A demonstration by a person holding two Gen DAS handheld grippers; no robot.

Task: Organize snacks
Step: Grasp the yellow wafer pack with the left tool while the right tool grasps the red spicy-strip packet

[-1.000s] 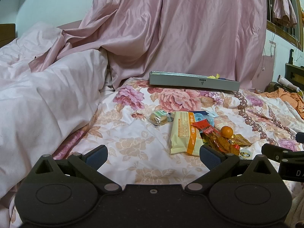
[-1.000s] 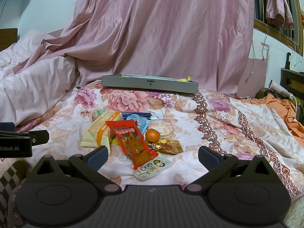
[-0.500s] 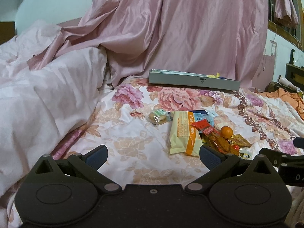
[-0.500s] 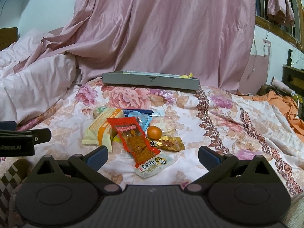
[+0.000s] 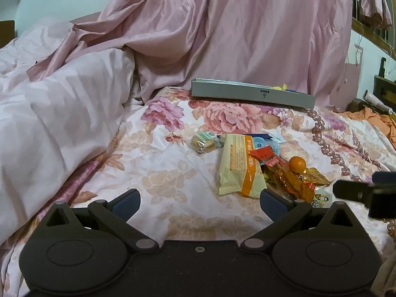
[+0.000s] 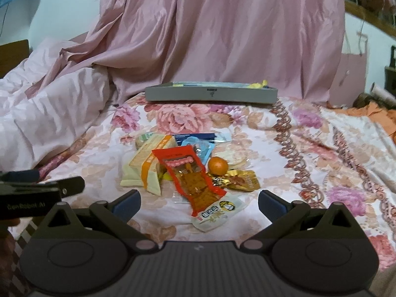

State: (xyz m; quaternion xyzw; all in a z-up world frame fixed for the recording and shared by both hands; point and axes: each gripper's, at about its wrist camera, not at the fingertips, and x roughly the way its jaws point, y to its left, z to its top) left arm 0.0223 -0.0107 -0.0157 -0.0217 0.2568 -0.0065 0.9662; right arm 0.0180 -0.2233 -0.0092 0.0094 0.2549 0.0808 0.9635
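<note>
A pile of snacks lies on the floral bedspread: a cream and orange packet [image 5: 238, 165] [image 6: 146, 167], a red packet [image 6: 191, 177] [image 5: 269, 159], a small orange fruit [image 6: 217, 165] [image 5: 297, 164], a gold wrapper [image 6: 241, 182], a round biscuit pack [image 5: 203, 143] and a blue packet [image 6: 198, 146]. A grey tray [image 6: 210, 95] [image 5: 252, 94] sits behind them with some items in it. My left gripper [image 5: 199, 201] is open and empty, just short of the cream packet. My right gripper [image 6: 198, 203] is open and empty, with the red packet's near end between its fingers.
A rumpled pale pink duvet [image 5: 57, 113] rises on the left. A pink satin curtain [image 6: 222, 37] hangs behind the tray. Orange cloth [image 5: 371, 118] lies at the far right. The other gripper shows at each view's edge, as in the right wrist view [image 6: 37, 193].
Both grippers have moved slightly forward toward the snack pile. Their jaws stay open. The snacks have not moved.
</note>
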